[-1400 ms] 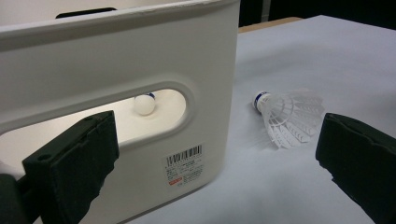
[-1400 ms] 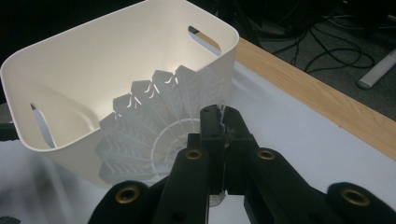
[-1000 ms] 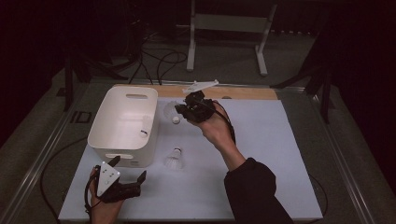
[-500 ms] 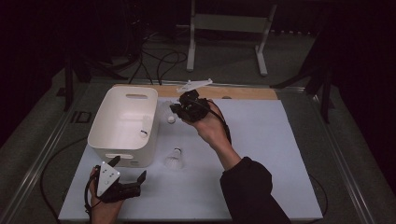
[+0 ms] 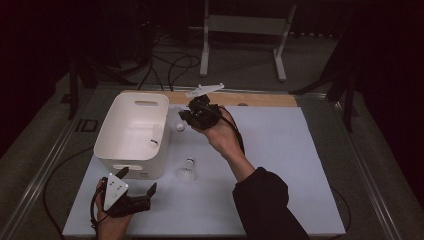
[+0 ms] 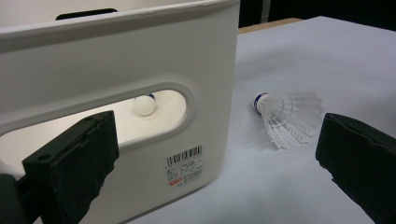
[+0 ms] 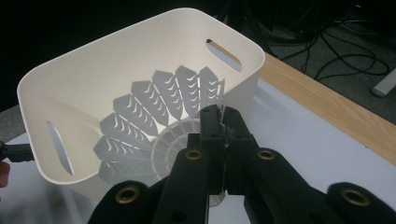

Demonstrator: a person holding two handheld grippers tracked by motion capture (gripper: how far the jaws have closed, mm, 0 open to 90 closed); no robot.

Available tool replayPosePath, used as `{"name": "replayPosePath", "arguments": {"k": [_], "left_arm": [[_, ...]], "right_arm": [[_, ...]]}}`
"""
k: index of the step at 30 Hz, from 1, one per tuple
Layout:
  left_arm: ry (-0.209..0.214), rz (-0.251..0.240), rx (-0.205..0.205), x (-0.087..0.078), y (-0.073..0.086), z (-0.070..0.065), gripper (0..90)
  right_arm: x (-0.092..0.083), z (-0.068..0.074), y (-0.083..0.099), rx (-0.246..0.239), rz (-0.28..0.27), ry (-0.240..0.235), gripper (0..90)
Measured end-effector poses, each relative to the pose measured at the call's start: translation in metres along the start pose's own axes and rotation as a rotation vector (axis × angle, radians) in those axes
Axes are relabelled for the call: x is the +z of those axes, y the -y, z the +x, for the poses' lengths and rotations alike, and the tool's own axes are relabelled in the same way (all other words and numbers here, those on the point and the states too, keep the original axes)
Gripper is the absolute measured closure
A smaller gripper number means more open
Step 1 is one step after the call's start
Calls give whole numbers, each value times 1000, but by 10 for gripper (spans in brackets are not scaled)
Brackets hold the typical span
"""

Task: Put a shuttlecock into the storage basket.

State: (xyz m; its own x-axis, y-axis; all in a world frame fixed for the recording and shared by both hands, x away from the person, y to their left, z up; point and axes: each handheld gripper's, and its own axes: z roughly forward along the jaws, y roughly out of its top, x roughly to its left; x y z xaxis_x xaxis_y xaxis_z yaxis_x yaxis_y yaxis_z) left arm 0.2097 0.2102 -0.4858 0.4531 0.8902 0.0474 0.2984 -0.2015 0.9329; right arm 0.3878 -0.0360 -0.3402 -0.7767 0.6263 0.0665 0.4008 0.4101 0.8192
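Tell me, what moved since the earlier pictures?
The right gripper, shut on a shuttlecock, carried it left toward the white bin. The left gripper, the shuttlecock on the table and the bin stayed put.

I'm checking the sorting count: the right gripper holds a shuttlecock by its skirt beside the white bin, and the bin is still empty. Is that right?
Not quite: the bin is not empty. One shuttlecock already lies inside it, seen through the handle slot in the left gripper view. The right gripper does pinch a shuttlecock's skirt beside the bin.
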Motion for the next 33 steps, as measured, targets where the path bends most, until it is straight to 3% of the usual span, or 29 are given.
{"name": "replayPosePath", "arguments": {"k": [33], "left_arm": [[1, -1, 0, 0, 0, 0, 0]], "right_arm": [[14, 10, -13, 29, -30, -36, 892]]}}
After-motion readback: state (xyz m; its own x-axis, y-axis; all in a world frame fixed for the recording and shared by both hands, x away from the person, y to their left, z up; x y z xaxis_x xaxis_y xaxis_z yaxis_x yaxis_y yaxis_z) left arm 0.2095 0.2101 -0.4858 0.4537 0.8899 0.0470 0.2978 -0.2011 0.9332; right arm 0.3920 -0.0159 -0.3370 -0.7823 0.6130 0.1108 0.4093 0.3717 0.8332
